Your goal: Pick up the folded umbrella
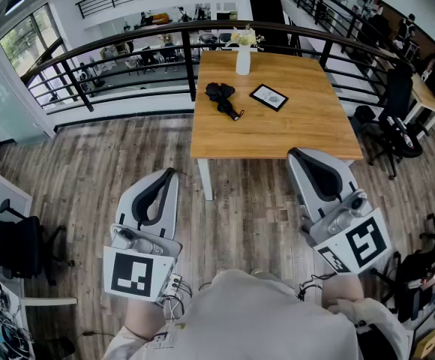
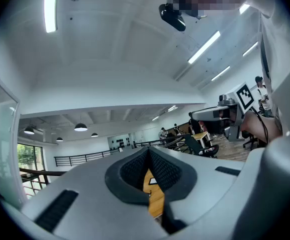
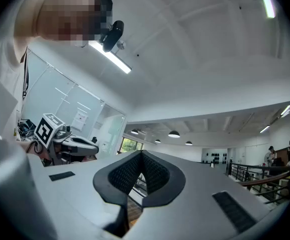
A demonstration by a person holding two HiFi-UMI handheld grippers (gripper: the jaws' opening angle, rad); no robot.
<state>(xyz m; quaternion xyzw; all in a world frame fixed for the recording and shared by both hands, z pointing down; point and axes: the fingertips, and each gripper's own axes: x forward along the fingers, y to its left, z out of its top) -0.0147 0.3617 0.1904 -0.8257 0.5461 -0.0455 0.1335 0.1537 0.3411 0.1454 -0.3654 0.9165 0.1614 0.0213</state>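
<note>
The folded black umbrella (image 1: 223, 98) lies on the far left part of a wooden table (image 1: 300, 130), well ahead of both grippers. My left gripper (image 1: 170, 173) hovers over the floor in front of the table's left corner, shut and holding nothing. Just before the table's near edge, my right gripper (image 1: 295, 154) is also shut and holds nothing. In the left gripper view the jaws of the left gripper (image 2: 148, 151) meet at the tips, and a strip of the table (image 2: 156, 196) shows below them. In the right gripper view the right gripper (image 3: 141, 154) has its jaws together.
A white vase with flowers (image 1: 243, 55) and a small framed picture (image 1: 268, 97) stand on the table near the umbrella. A black railing (image 1: 127, 47) runs behind the table. Office chairs stand at the right (image 1: 394, 118) and the left (image 1: 15, 246). The floor is wooden planks.
</note>
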